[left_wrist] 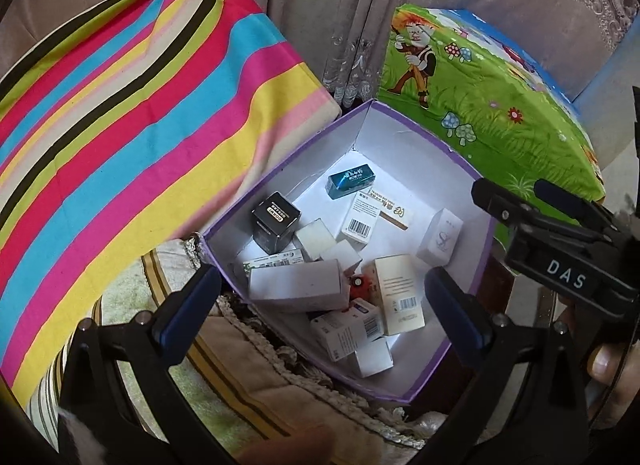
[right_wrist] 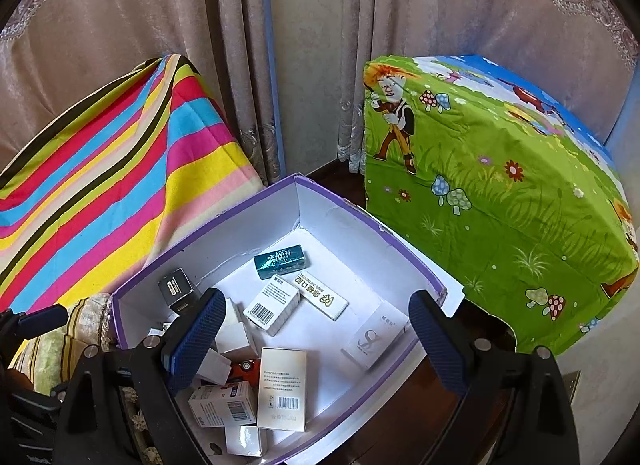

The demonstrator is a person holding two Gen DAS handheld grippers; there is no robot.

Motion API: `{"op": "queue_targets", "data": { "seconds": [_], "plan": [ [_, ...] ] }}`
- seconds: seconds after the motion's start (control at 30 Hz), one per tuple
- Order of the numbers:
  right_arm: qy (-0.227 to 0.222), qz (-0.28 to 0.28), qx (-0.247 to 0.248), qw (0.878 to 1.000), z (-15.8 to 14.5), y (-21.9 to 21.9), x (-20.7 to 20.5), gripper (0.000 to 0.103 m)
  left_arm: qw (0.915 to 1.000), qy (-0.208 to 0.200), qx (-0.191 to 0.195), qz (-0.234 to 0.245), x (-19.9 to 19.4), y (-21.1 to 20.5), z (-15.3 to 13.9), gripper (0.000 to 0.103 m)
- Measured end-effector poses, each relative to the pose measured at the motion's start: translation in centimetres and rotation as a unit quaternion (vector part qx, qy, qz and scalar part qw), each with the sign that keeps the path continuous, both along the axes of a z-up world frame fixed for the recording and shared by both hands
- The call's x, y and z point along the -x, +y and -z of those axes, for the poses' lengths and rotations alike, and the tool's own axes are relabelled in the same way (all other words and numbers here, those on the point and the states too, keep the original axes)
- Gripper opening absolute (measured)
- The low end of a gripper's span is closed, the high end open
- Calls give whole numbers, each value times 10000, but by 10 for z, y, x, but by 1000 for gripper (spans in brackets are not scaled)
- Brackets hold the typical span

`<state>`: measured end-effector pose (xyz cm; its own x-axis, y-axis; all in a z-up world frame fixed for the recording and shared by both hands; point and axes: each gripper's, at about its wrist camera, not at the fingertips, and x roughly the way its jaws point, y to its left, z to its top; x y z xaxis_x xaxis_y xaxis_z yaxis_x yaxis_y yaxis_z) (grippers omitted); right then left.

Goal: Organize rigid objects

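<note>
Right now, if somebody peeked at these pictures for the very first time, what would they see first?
Probably the two bright cloths: a rainbow-striped cloth on the left and a green cartoon cloth with a boy and mushrooms on the right. Between them sits a purple-edged box full of jumbled little packages, like a teal carton near its far corner and a black cube box by its left wall. Both grippers, left and right, hover open above it.

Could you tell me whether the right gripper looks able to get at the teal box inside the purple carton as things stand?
Probably yes: the right gripper is open and empty above the carton, and the teal box lies alone and uncovered.
</note>
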<state>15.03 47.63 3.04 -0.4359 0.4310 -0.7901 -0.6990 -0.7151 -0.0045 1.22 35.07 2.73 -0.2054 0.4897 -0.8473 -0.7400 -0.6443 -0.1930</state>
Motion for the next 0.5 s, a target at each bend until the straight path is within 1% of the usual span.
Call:
{"op": "queue_targets", "data": {
  "seconds": [0.1, 0.5],
  "plan": [
    [-25, 0, 24, 10000, 2, 1, 0, 94, 10000, -1, 18, 56, -2, 2, 1, 103],
    [-40, -5, 12, 10000, 2, -1, 1, 94, 10000, -73, 47, 33, 0, 2, 4, 103]
  ]
}}
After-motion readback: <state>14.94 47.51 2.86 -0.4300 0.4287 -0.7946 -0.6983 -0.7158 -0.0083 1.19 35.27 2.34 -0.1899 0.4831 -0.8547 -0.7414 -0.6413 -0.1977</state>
